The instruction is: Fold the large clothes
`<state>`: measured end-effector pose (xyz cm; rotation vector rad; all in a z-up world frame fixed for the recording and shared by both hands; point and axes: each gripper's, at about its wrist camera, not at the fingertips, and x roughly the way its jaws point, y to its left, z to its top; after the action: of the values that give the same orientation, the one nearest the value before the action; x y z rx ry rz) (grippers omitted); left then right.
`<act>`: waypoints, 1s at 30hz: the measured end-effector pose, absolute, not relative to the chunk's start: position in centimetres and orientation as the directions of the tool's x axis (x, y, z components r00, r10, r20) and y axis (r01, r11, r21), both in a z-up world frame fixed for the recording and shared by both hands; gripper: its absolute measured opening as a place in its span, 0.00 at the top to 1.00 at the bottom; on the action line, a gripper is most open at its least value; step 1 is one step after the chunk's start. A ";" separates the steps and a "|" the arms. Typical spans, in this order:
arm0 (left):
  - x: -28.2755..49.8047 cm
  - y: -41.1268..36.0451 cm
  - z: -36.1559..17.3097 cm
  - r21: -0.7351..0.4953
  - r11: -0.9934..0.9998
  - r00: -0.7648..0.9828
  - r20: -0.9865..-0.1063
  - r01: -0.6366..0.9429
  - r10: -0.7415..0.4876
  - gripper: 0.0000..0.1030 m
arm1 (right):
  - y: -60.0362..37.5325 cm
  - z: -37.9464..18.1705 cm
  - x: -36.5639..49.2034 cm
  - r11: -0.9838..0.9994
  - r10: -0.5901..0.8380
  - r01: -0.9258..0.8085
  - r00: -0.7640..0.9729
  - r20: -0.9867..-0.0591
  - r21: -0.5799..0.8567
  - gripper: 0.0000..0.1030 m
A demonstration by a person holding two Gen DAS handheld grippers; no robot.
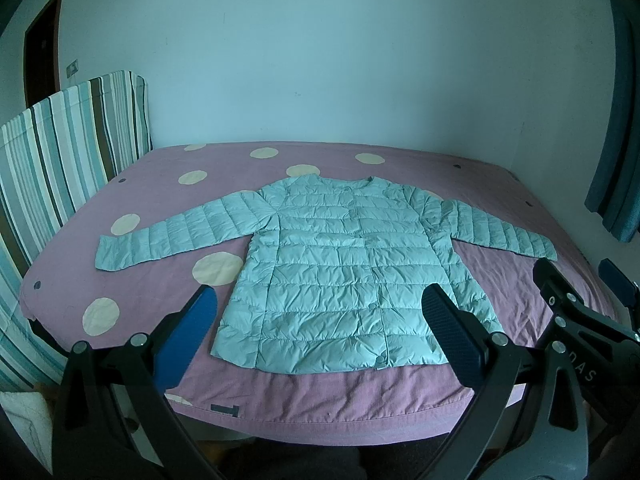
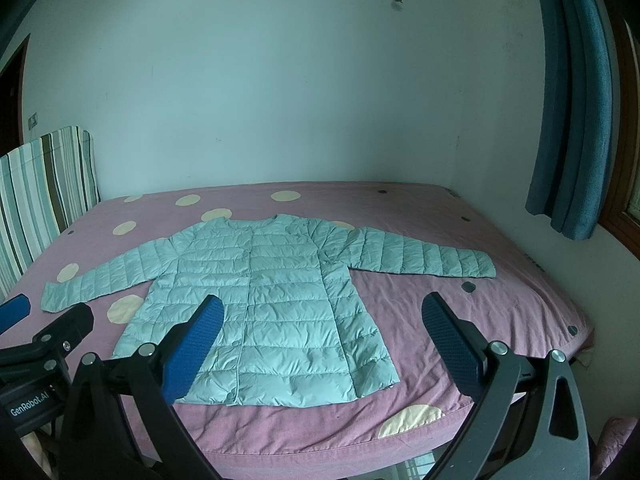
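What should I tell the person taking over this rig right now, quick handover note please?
Left gripper: open, empty, held above the near edge of the bed.
Right gripper: open, empty, beside it at about the same height.
The light blue puffer jacket lies flat and front up on the pink spotted bed cover, buttoned, collar toward the wall, both sleeves spread out to the sides.
Done: jacket laid out; no fold made.
Left: fold both sleeves in across the body, then fold the body up from the hem.
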<state>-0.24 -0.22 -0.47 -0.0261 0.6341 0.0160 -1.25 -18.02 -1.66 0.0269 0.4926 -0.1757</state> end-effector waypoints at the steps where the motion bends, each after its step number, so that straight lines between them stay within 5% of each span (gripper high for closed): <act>1: -0.2 -0.2 -0.4 -0.020 1.000 0.805 -0.593 -0.023 0.007 0.02 | -18.0 -1.7 -1.3 0.985 -0.162 0.174 0.866 -0.473 -0.017 0.04; 30: -0.3 -0.2 -0.4 -0.019 1.000 0.805 -0.594 -0.023 0.007 0.02 | -18.1 -1.6 -1.2 0.985 -0.161 0.173 0.867 -0.472 -0.018 0.04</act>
<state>-0.35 -0.23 -0.42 -0.0256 0.6356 0.0158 -1.18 -18.06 -1.58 0.0254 0.4920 -0.1746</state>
